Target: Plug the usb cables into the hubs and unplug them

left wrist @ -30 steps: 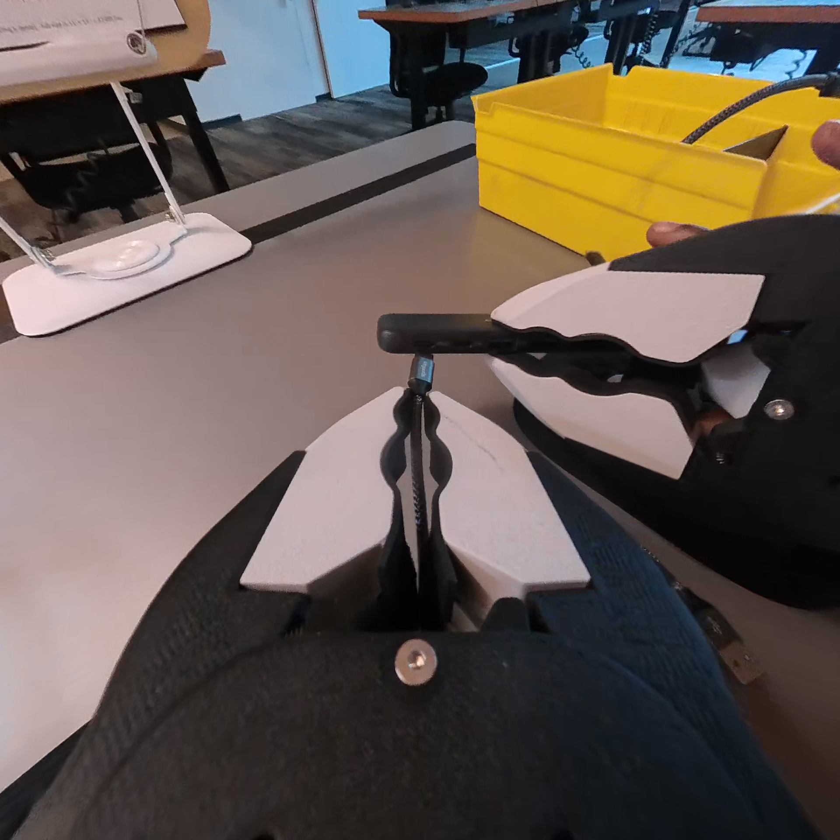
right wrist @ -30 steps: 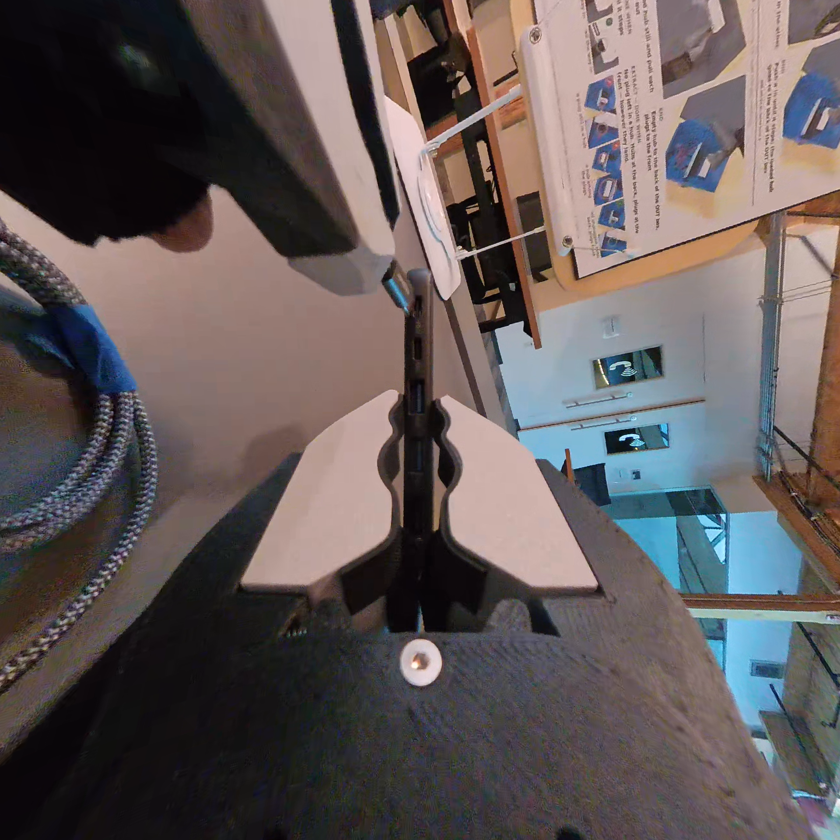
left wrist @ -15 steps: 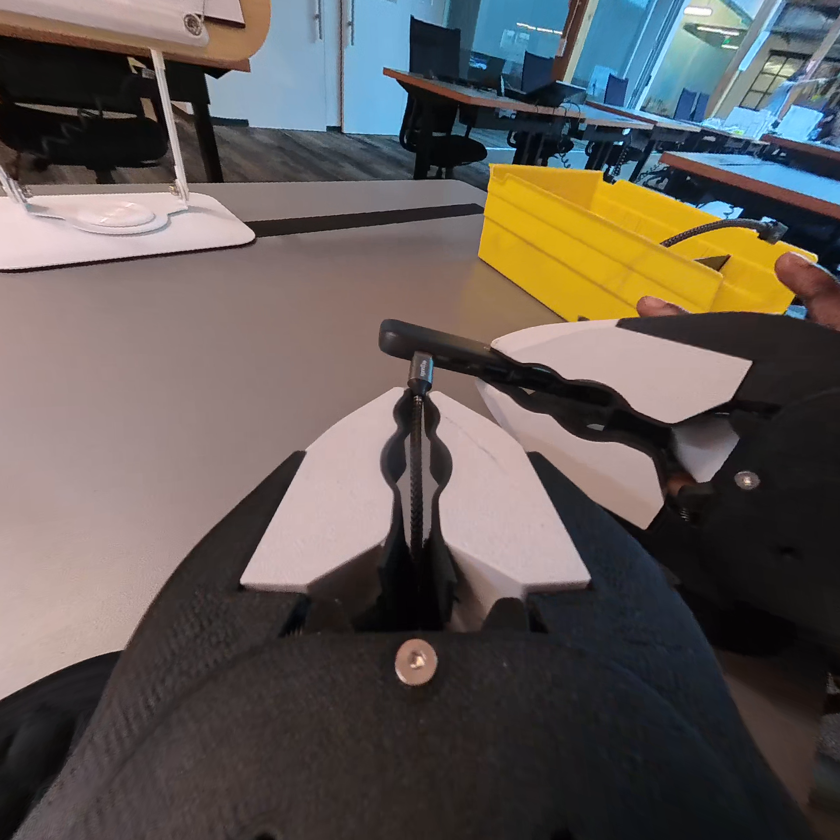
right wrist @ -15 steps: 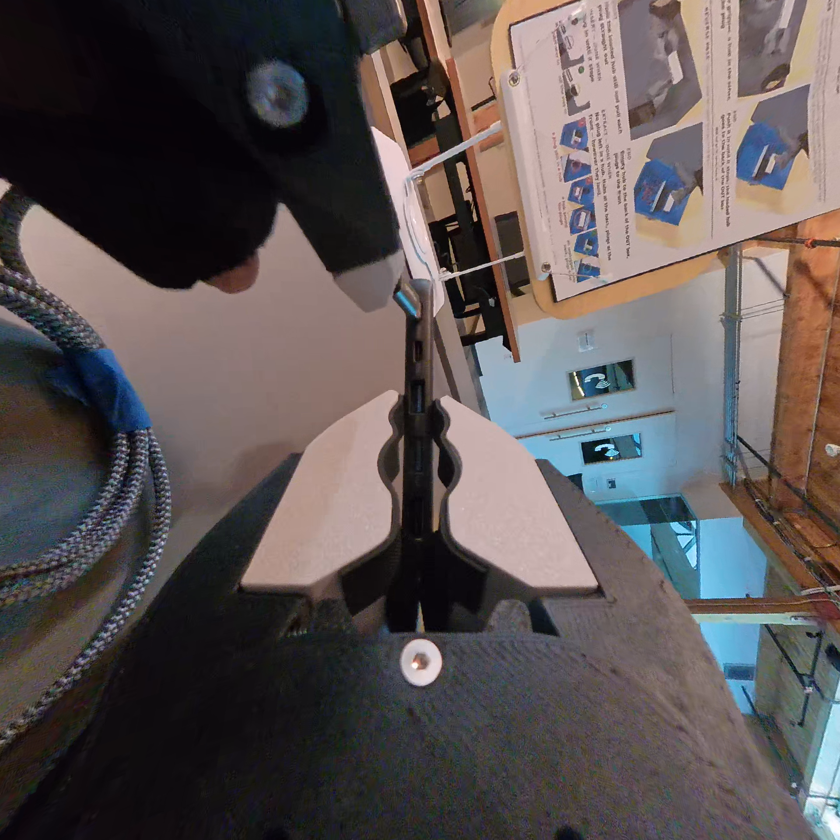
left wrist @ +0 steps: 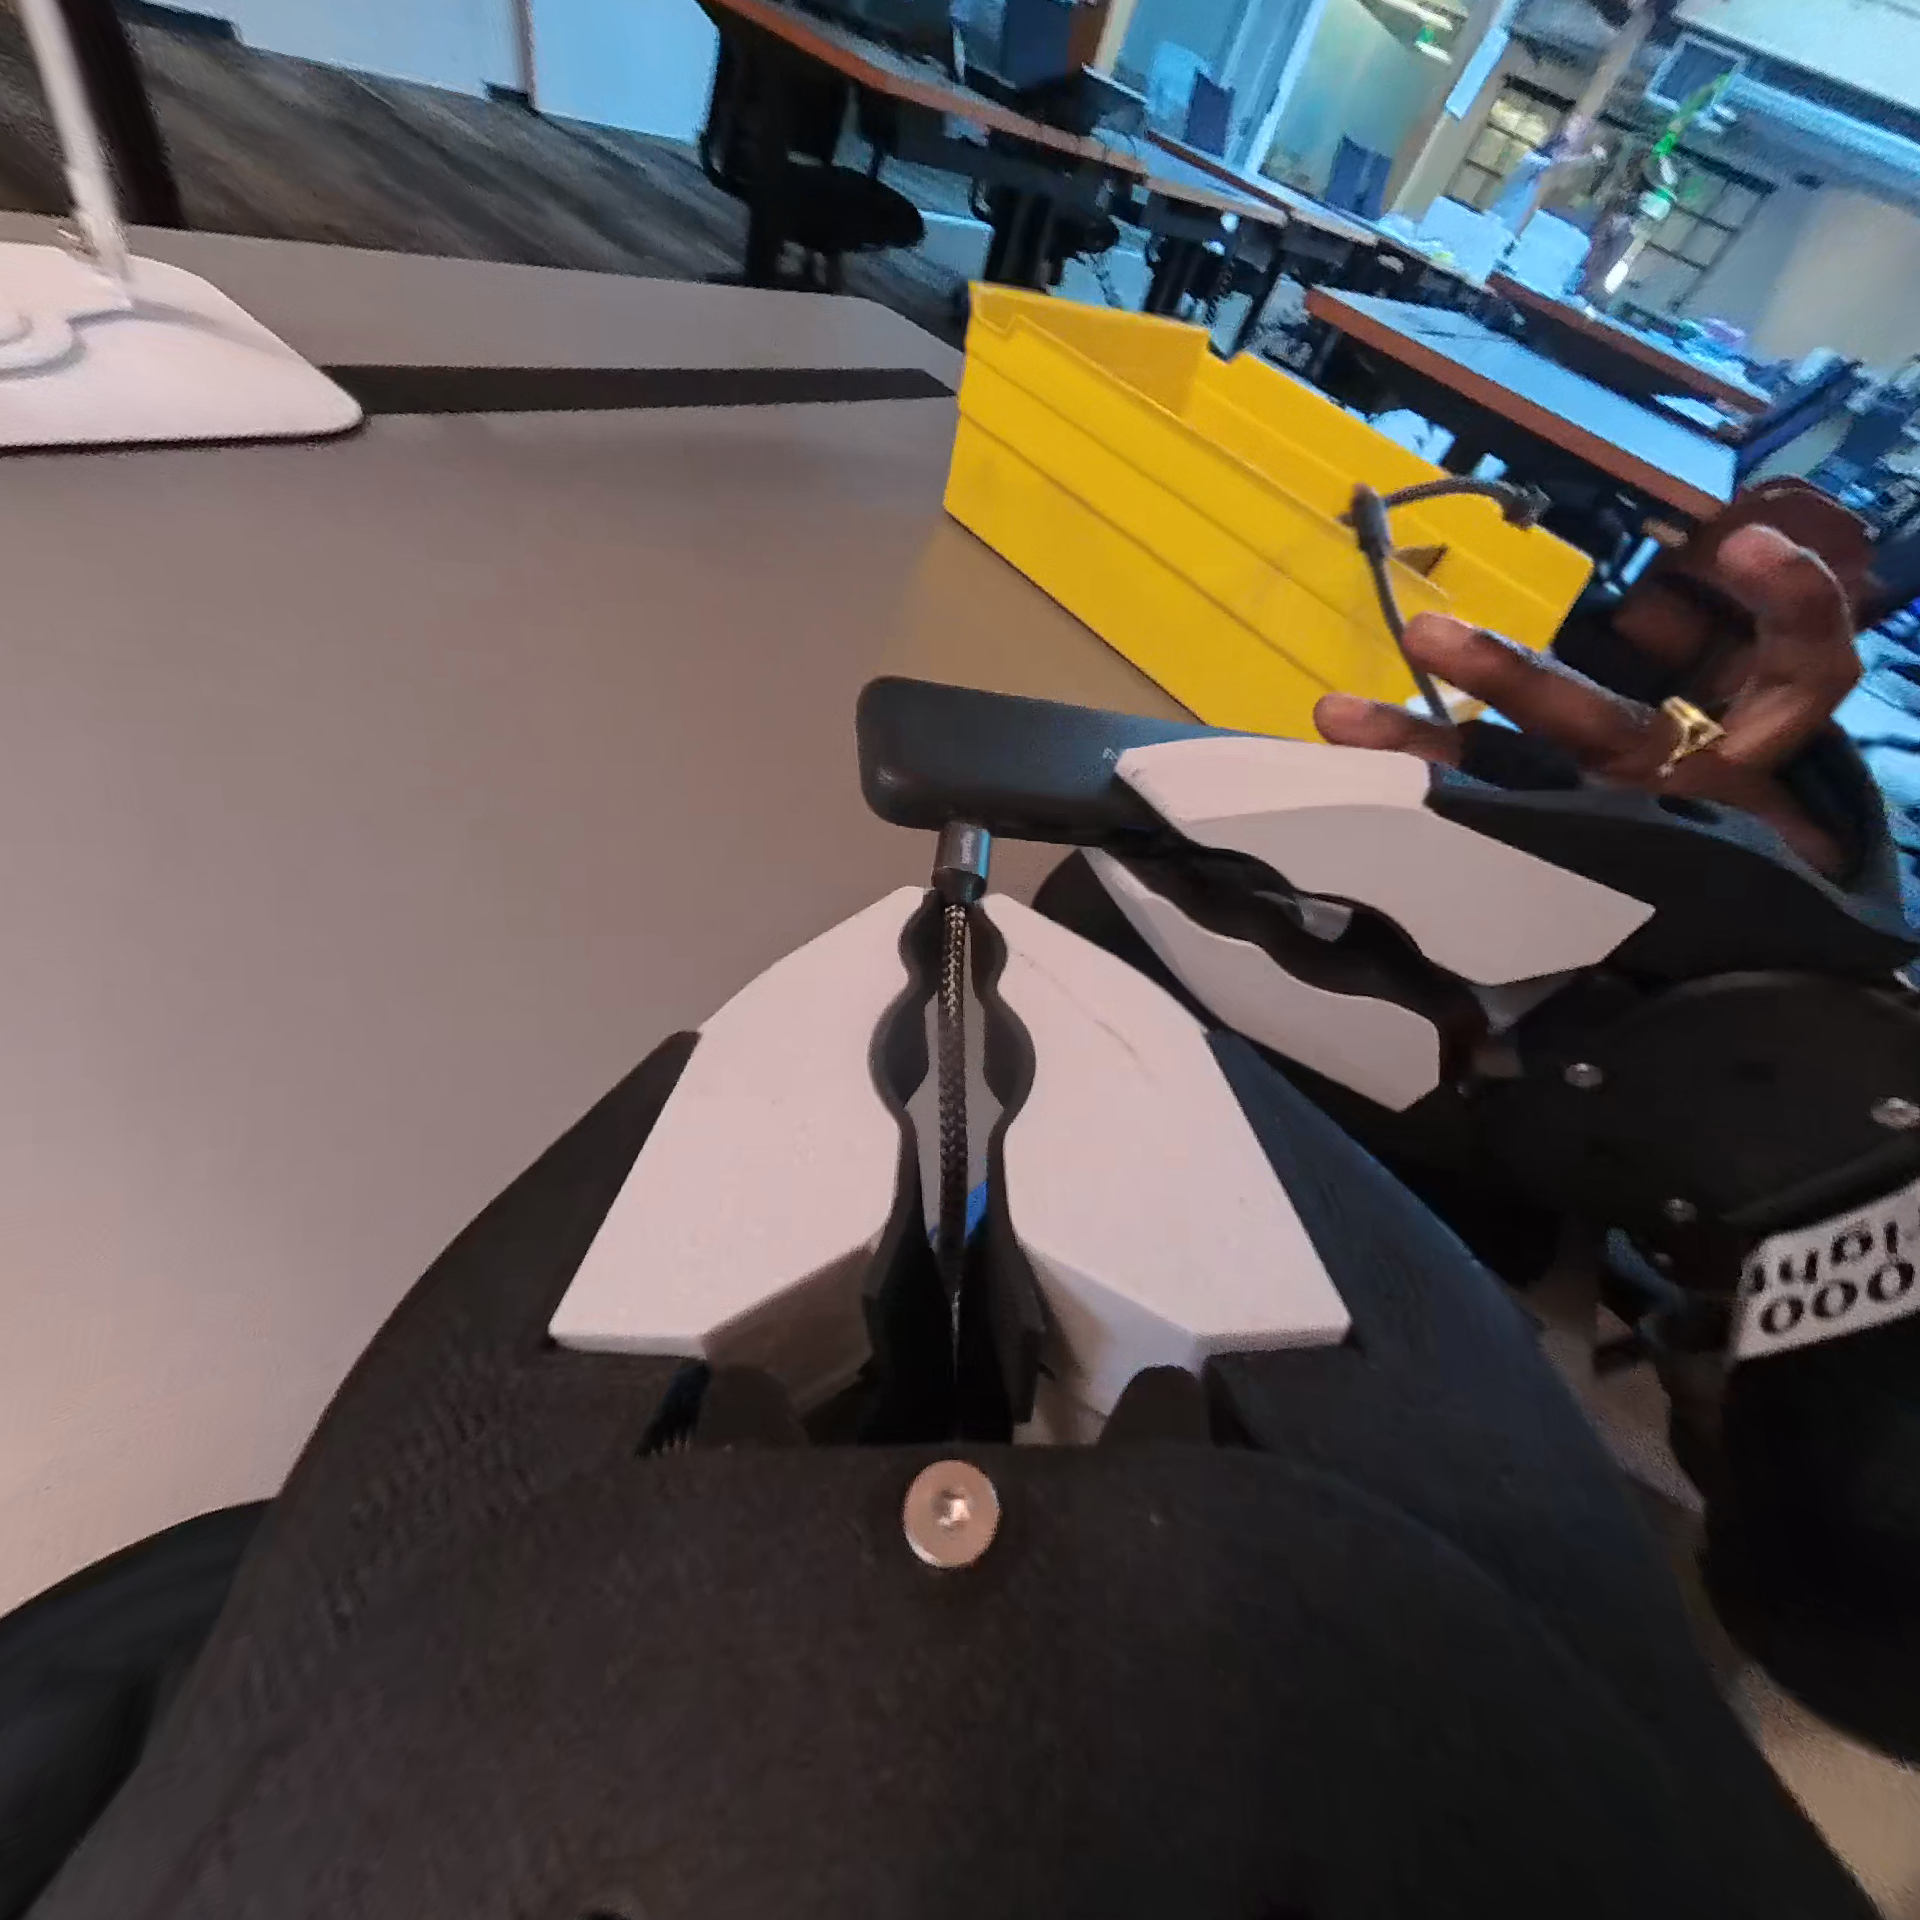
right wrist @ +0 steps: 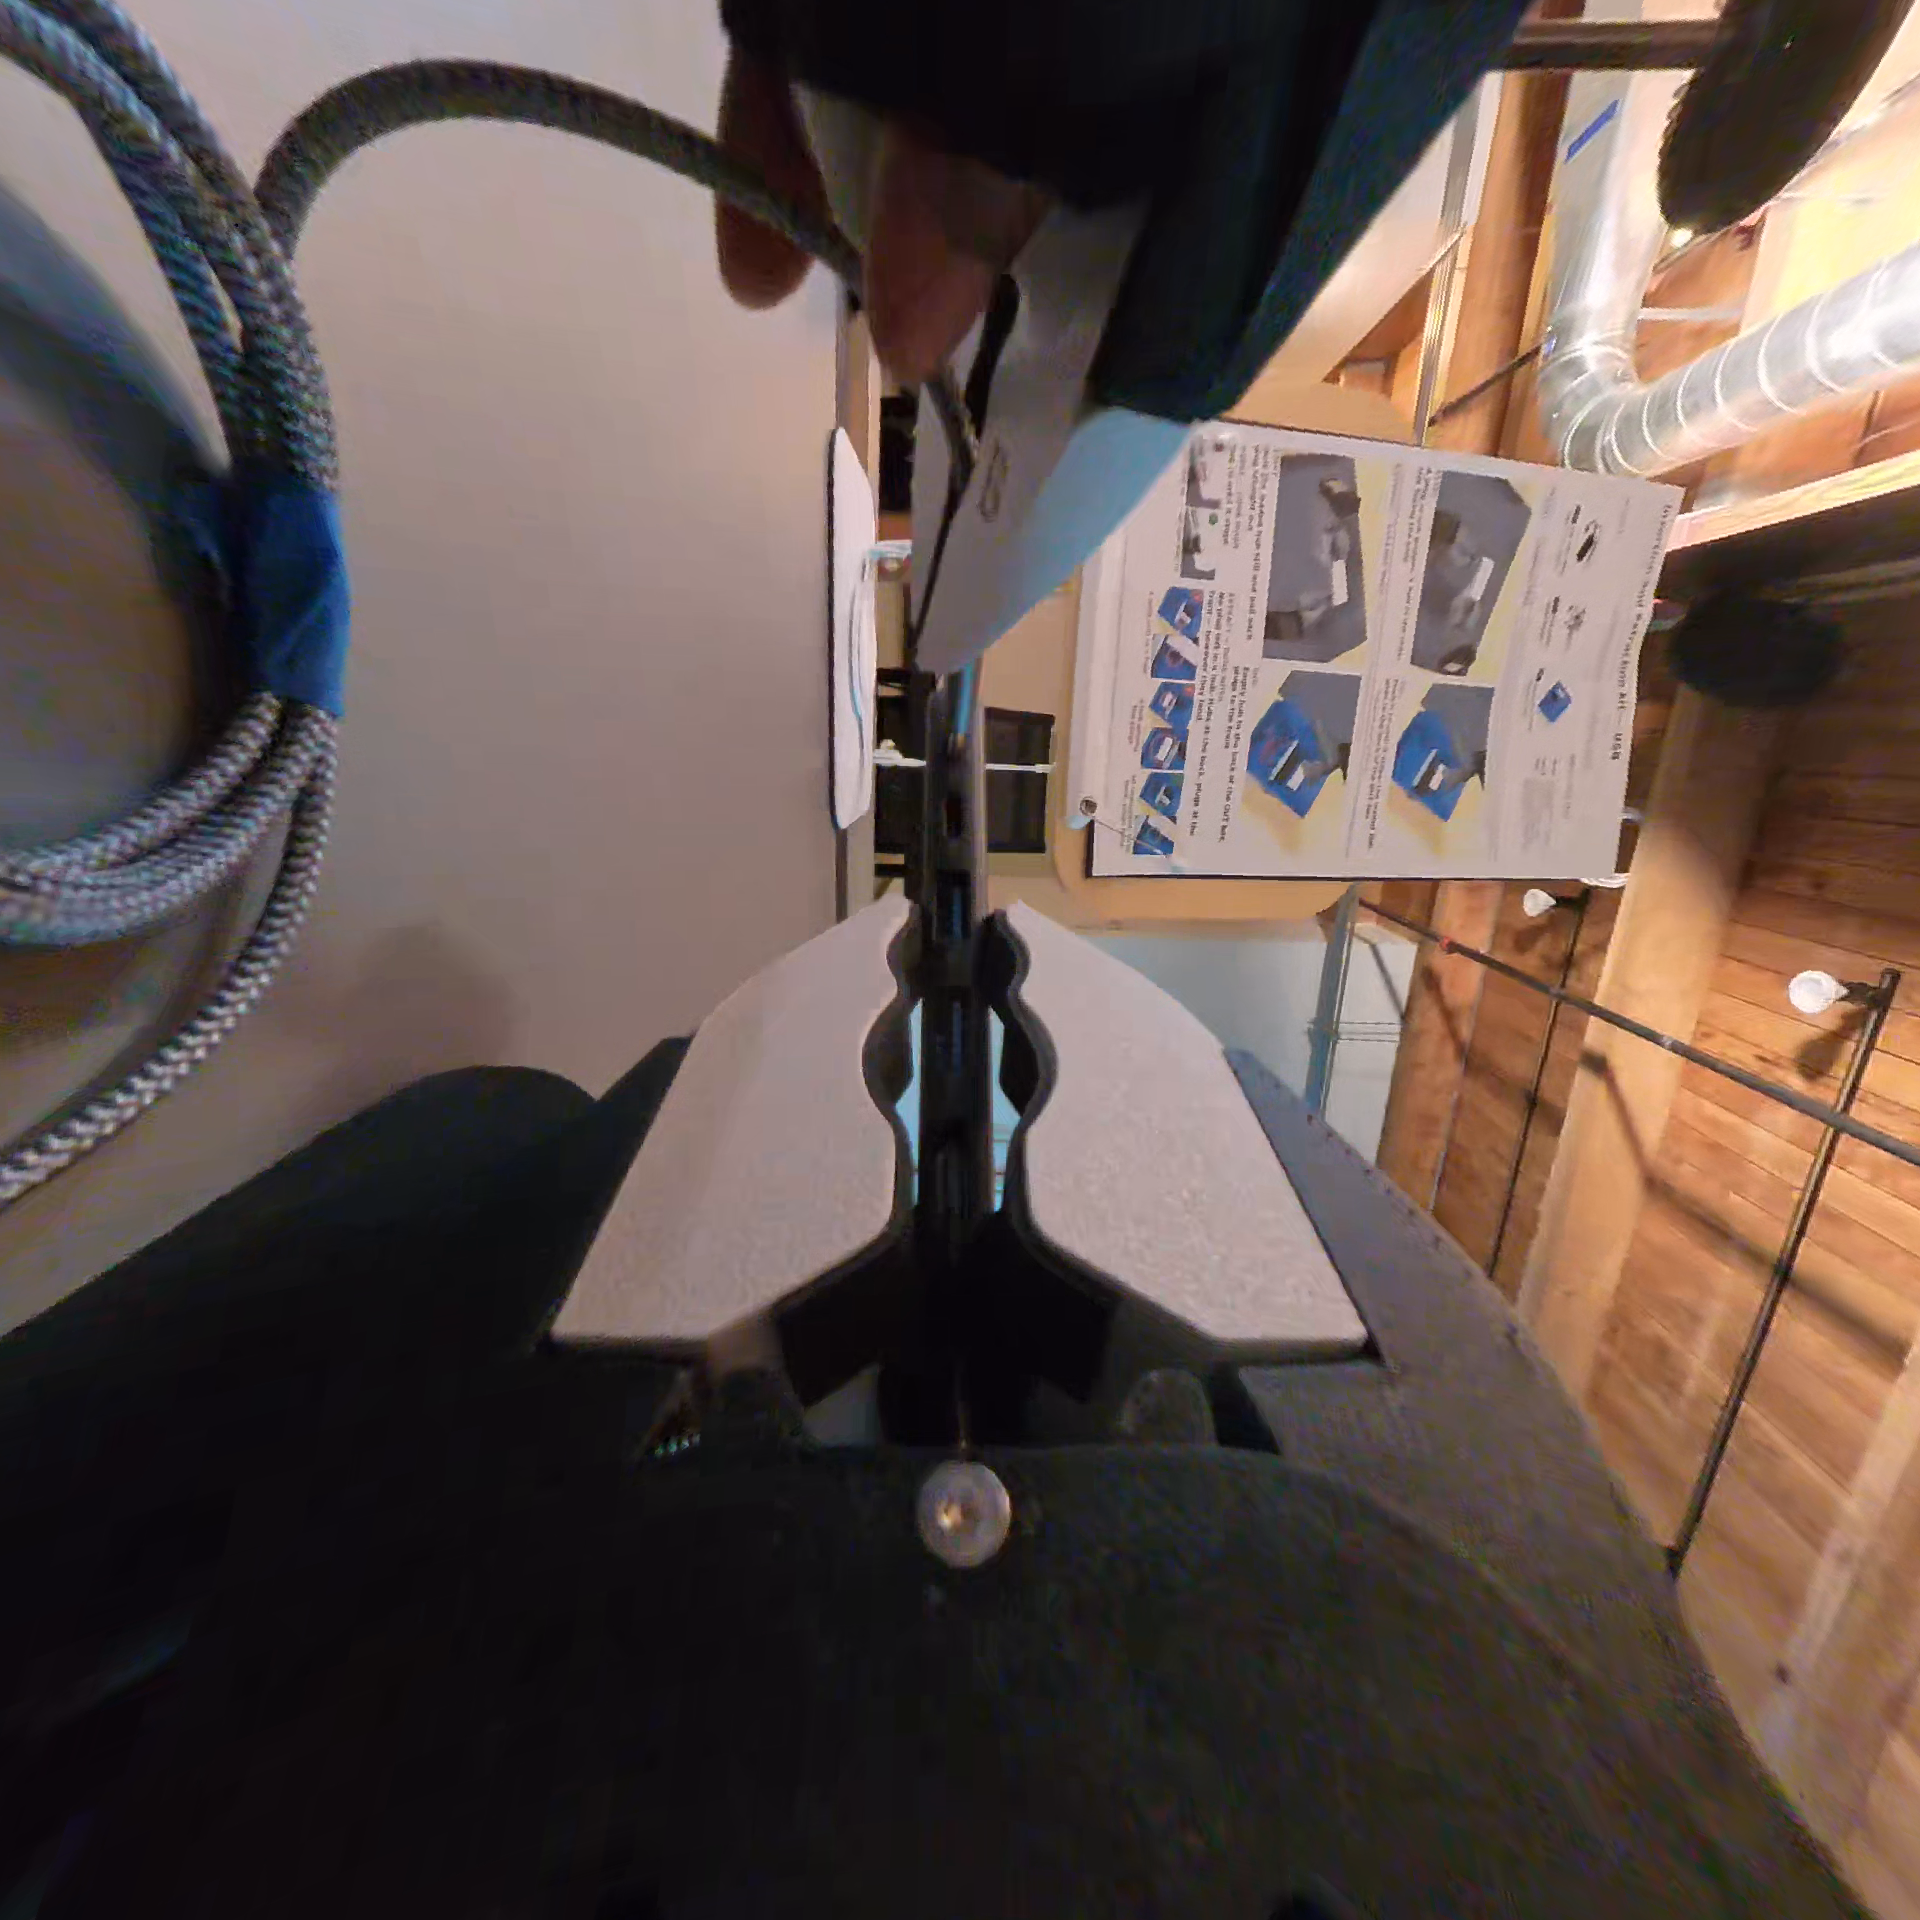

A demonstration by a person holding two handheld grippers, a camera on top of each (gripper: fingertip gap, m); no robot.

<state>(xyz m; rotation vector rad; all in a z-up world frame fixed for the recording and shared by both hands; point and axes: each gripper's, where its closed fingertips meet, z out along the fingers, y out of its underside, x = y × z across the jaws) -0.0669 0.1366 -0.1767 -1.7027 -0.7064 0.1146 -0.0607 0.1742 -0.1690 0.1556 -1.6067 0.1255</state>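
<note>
Both tools clamped, plug meeting hub

Left tool [left wrist: 954, 914] pinched the black braided cable [left wrist: 951, 1049]; right tool [left wrist: 1132, 821], mid-right, gripped the flat dark hub [left wrist: 987, 753].

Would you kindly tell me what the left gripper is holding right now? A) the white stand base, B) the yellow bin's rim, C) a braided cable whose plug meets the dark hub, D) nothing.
C: the left gripper pinches a braided cable, its plug against the hub.

Bin [left wrist: 1195, 488] on table [left wrist: 468, 675], behind hub [left wrist: 987, 764]
</note>
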